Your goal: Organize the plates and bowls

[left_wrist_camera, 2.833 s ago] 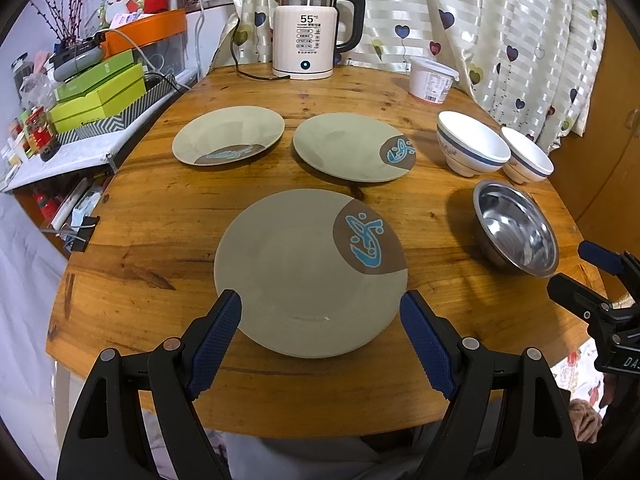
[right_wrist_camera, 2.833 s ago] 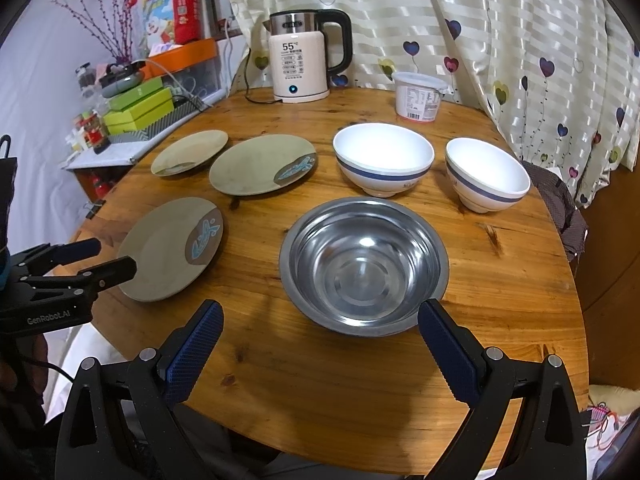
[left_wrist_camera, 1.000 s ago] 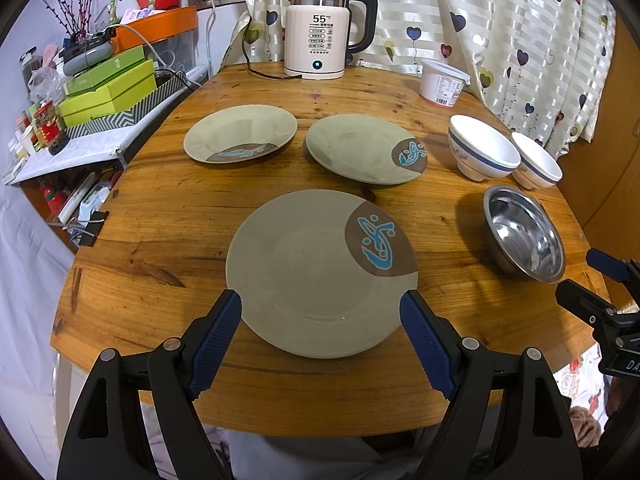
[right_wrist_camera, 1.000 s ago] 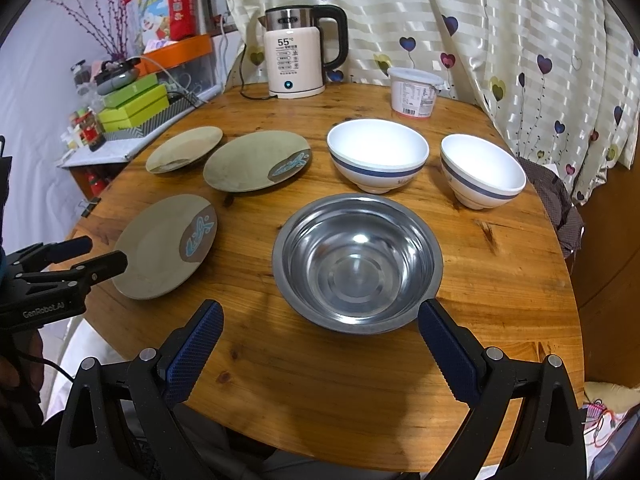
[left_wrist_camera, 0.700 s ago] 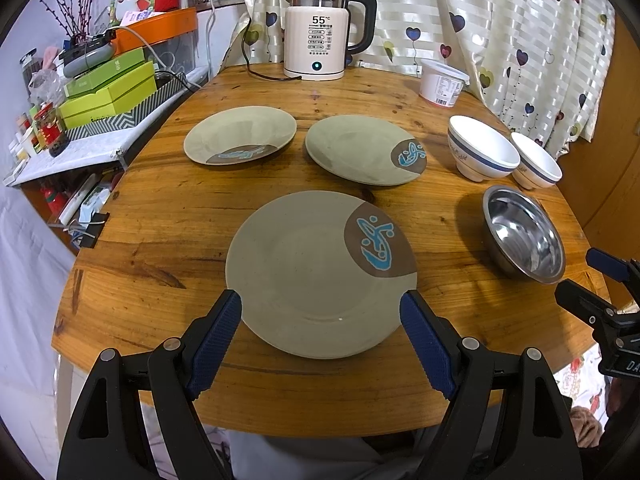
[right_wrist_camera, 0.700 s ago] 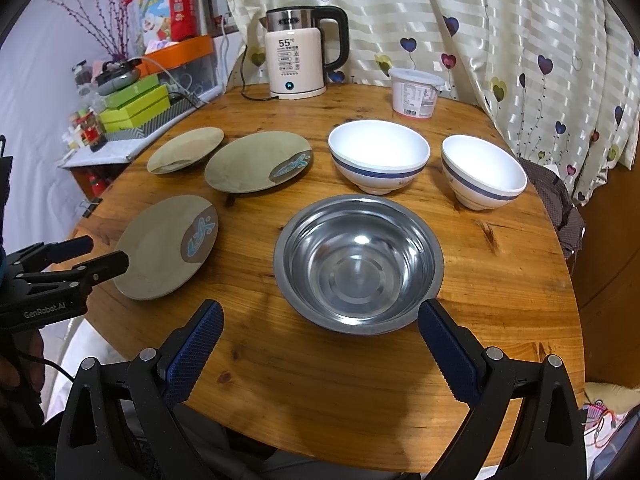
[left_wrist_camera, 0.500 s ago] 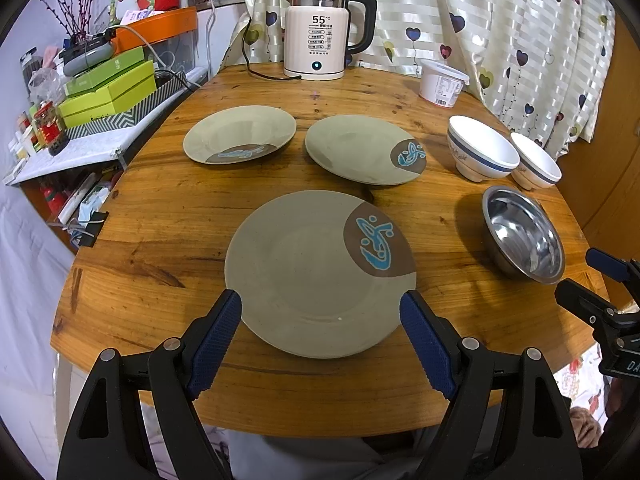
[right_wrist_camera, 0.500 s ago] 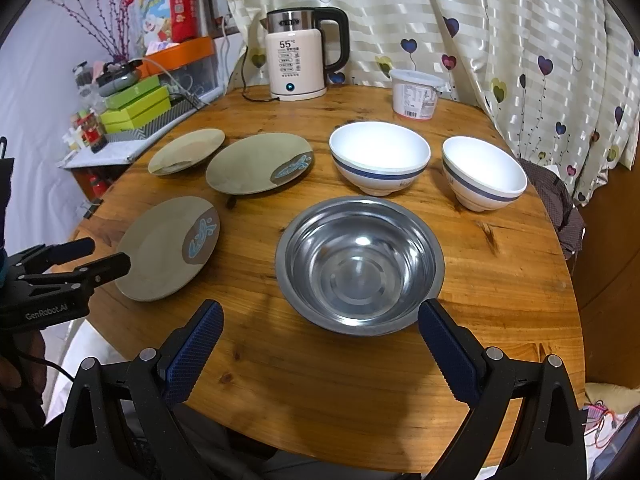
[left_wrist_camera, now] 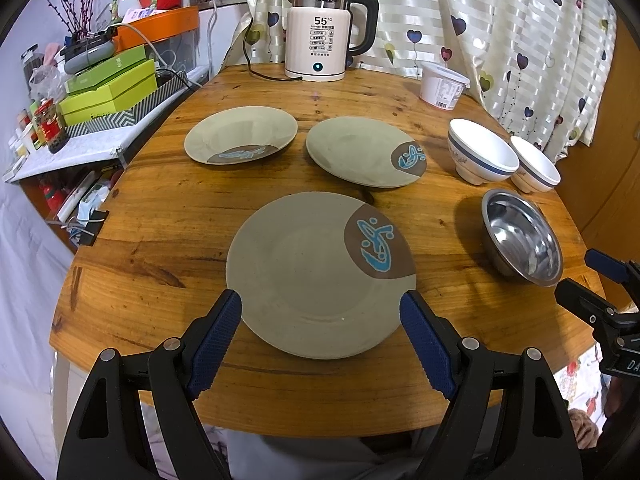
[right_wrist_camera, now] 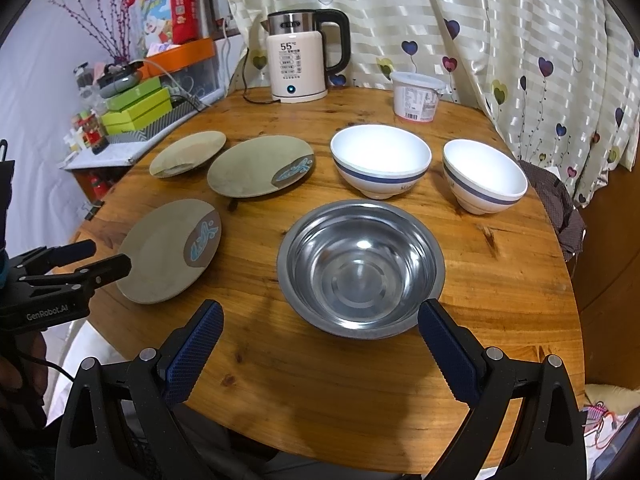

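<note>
Blue-padded left gripper (left_wrist_camera: pixel 320 300) spread before plate (left_wrist_camera: pixel 316 276), right gripper (right_wrist_camera: pixel 318 312) spread before steel bowl (right_wrist_camera: pixel 360 268)

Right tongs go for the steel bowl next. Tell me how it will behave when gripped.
The steel bowl looks thin and shiny, so probably light and slippery between the right tongs. Its rounded wall may make it skid on the table if pushed.

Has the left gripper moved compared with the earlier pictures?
Yes, slightly. The left gripper drew back toward the person: the kettle and near plate sit a little farther right in its view.
</note>
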`<state>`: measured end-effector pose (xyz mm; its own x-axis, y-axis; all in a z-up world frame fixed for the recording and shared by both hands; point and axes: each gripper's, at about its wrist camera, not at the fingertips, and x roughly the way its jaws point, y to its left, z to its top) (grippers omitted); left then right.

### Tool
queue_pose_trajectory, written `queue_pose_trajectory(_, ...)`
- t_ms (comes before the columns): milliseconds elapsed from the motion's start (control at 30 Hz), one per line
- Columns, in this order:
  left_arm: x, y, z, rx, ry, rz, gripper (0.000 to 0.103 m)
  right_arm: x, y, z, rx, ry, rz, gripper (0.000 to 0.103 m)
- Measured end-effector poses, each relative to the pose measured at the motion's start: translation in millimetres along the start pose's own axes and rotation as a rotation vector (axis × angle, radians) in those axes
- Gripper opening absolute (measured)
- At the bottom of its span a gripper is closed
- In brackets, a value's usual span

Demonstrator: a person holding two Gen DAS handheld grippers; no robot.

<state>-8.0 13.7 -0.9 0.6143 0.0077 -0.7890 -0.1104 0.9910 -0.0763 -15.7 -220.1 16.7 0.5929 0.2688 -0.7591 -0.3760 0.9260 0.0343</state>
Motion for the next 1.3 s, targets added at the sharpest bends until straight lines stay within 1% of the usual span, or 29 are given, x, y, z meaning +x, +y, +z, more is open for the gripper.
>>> queue_pose_trajectory(600, 1, 5, 3, -0.018, -0.002, 0.003, 0.082, -1, 6, 9, -0.019, -0.033, 0.007, 0.098)
queue_pose_trajectory(900, 3, 14, 8, -0.039, -0.005, 0.006, 0.082, 2, 16, 17, -0.044, -0.027, 0.049, 0.098)
queue_pose_trajectory(1300, 9, 26, 14, -0.062, 0.004, 0.008, 0.082, 10, 34, 31, -0.101, -0.019, 0.073, 0.098)
